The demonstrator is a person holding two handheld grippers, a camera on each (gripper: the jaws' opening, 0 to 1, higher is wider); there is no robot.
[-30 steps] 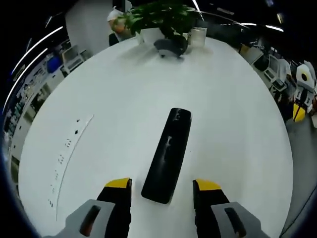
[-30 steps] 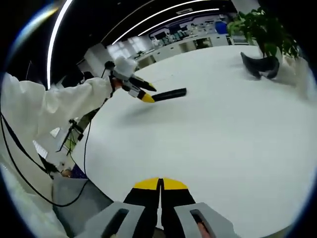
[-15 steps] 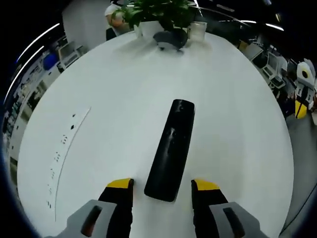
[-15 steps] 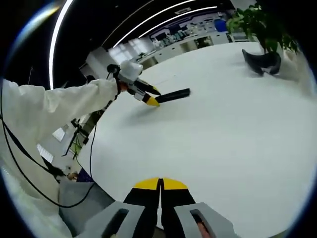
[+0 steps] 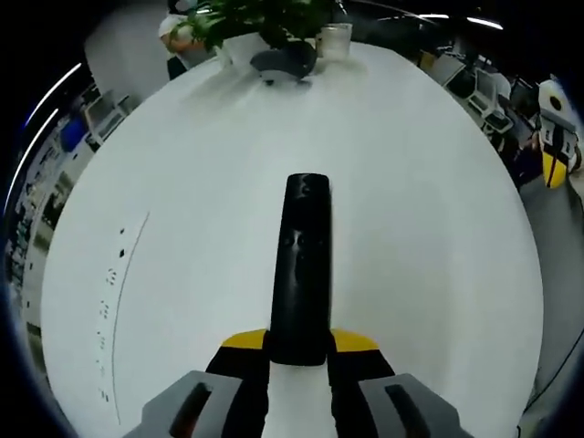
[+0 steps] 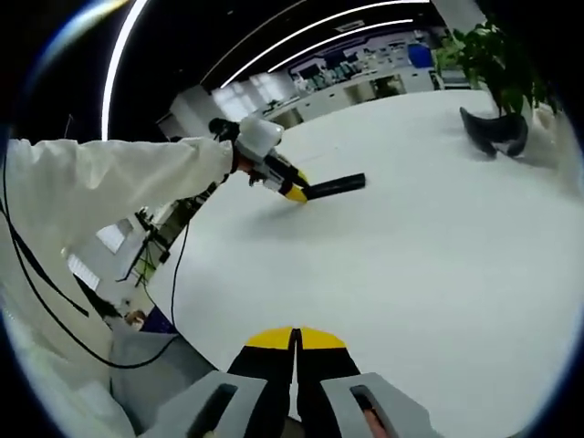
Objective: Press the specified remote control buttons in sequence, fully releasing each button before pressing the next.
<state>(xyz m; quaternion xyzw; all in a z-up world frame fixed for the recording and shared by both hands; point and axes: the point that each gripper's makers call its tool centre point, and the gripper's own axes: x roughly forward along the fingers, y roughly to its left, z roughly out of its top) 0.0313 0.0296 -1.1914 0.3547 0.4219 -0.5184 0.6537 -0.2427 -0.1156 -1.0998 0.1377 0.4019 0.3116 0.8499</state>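
Observation:
A long black remote control (image 5: 301,265) lies lengthwise on the white round table (image 5: 420,219), its near end between my left gripper's (image 5: 298,345) yellow-tipped jaws, which are shut on it. In the right gripper view the same remote (image 6: 336,186) shows far off, held at its end by the left gripper (image 6: 294,190) at the end of a white sleeve (image 6: 119,178). My right gripper (image 6: 296,339) hangs over the table's near edge with its jaws shut on nothing.
A potted plant (image 5: 246,20) and a dark curved object (image 5: 283,62) stand at the table's far edge, also seen as the plant (image 6: 497,55) and dark object (image 6: 493,132). Small black marks (image 5: 111,292) run along the table's left side. Office desks lie beyond.
My left gripper moved forward and its jaws closed on the remote's near end. The right gripper stayed shut while its view shifted slightly.

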